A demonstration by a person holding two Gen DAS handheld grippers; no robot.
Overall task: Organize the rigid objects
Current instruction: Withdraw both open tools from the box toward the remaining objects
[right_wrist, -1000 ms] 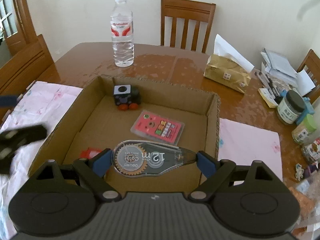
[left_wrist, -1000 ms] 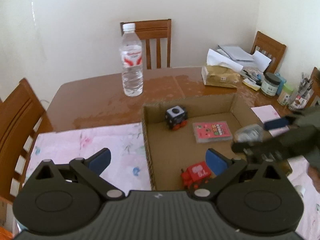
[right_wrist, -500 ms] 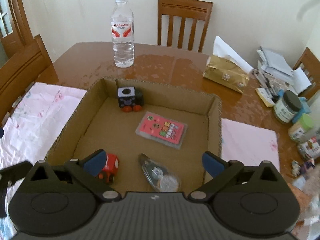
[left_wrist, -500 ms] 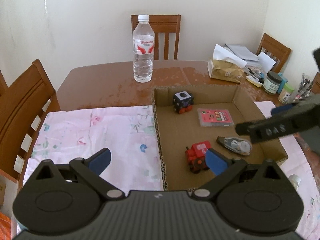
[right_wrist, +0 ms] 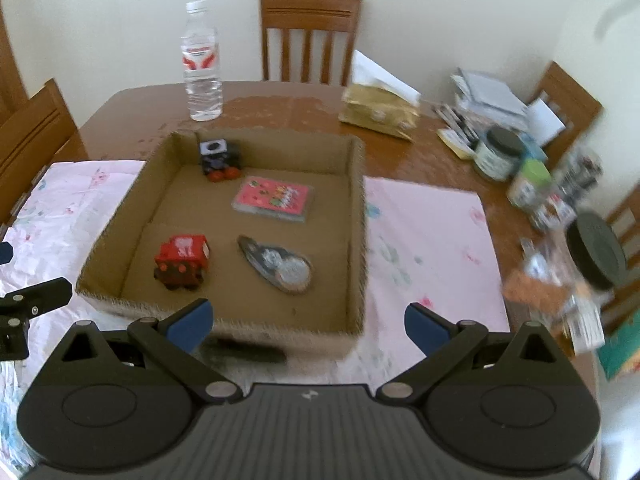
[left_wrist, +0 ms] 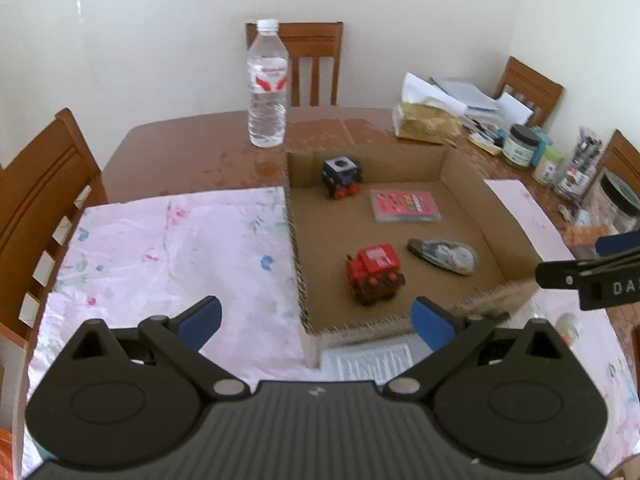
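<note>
Left wrist view, left to right: your left gripper [left_wrist: 316, 322] hangs over the pink floral cloth [left_wrist: 168, 248] with its jaws spread wide and nothing between them. Beside the cloth sits the cardboard box [left_wrist: 294, 236], which holds four items well apart from one another: a black cube toy [left_wrist: 342, 176] at the far wall, a pink card pack [left_wrist: 405, 205] to its right, a red toy truck [left_wrist: 374, 272] near the front, and a clear tape dispenser [left_wrist: 444, 256] lying flat on the box floor. A water bottle [left_wrist: 267, 88] stands on the bare table [left_wrist: 180, 160] behind the box.

Right wrist view: your right gripper [right_wrist: 306, 326] has just opened to its full width and holds nothing; the dispenser lies inside the box, clear of the pads. The release step appears complete.

To finish it cleanly:
1. Keep the right jaws wide while you clear the front wall of the box.
2. Withdraw upward first, so neither pad catches the cardboard edge.
3. Look for any remaining loose item; a dark object lies just outside the front wall, but blur prevents identification.
4. Keep your left gripper clear of the right one's path.
</note>
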